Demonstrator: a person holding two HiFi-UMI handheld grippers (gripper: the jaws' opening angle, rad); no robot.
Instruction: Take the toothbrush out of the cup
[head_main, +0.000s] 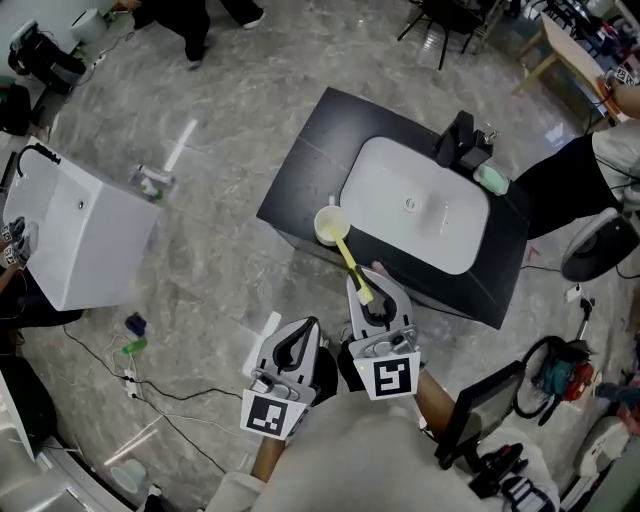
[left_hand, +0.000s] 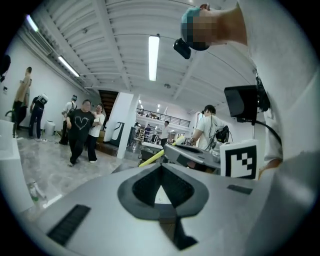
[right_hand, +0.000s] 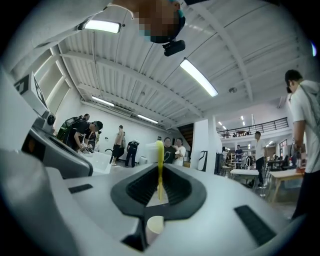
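the right gripper (head_main: 368, 296) pinches one end of the yellow toothbrush (head_main: 352, 262), whose far end reaches out over the cup (head_main: 327, 226) on the black worktop (head_main: 300, 170). the left gripper (head_main: 308, 330) is pressed together on nothing, just beside the right one.

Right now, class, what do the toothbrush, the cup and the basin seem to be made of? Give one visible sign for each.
The toothbrush is probably plastic: even yellow colour, thin straight handle. The cup could be plastic or glazed ceramic; its smooth pale cream wall leaves that open. The basin is likely glazed ceramic: glossy white with soft rounded edges.
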